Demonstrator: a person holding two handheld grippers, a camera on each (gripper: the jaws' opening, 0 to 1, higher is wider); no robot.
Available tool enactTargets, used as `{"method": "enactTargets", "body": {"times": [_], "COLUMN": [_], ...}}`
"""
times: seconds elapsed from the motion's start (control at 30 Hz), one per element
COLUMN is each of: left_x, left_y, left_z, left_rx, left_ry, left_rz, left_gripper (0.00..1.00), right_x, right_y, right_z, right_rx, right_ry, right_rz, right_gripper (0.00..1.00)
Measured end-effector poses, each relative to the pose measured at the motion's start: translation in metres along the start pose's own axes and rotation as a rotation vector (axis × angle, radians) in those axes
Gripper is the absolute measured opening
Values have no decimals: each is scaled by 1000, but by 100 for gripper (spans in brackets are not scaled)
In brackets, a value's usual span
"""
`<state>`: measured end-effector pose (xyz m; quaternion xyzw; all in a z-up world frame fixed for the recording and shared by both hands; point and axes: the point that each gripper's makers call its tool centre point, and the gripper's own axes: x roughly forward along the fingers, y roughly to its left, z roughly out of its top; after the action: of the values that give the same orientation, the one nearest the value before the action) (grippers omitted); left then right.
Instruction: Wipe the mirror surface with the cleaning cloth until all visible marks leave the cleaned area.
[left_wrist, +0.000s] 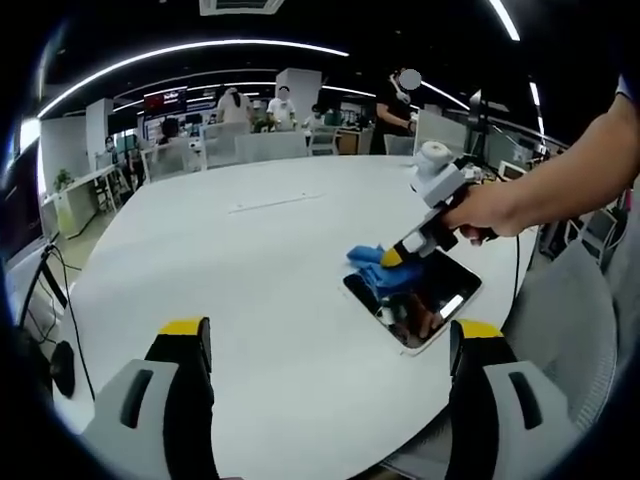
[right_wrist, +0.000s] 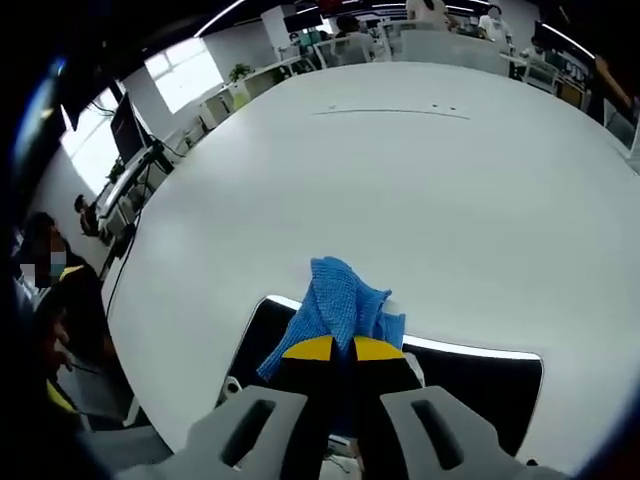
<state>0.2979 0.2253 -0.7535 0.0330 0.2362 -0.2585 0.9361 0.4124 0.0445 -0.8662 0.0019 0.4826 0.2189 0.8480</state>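
Observation:
A rectangular mirror (left_wrist: 432, 295) with a white frame lies flat on the white round table (left_wrist: 260, 260) near its right edge. A blue cleaning cloth (left_wrist: 375, 268) rests on the mirror's far left corner. A person's hand holds my right gripper (left_wrist: 392, 258), shut on the cloth and pressing it on the glass. In the right gripper view the cloth (right_wrist: 335, 300) bunches ahead of the closed yellow-tipped right gripper (right_wrist: 345, 348), over the dark mirror (right_wrist: 480, 380). My left gripper (left_wrist: 330, 335) hovers open over bare table, near side of the mirror.
The big white table stretches far ahead with a thin seam strip (left_wrist: 275, 203) near its middle. Chairs (left_wrist: 590, 310) stand at the right edge. Cables (left_wrist: 60, 290) hang at the left. Several people and desks (left_wrist: 250, 120) fill the office behind.

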Motion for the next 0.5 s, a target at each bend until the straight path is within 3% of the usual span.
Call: {"method": "enactTargets", "body": {"times": [0.5], "left_x": [0], "left_y": [-1], "left_z": [-4], "left_rx": [-6], "left_ry": [7], "left_rz": [1], "left_gripper": [99], "right_x": [-4], "right_y": [-8], "right_z": [-3], "right_rx": [0], "right_ry": [-3], "right_rz": [-18], "right_gripper": [0]}}
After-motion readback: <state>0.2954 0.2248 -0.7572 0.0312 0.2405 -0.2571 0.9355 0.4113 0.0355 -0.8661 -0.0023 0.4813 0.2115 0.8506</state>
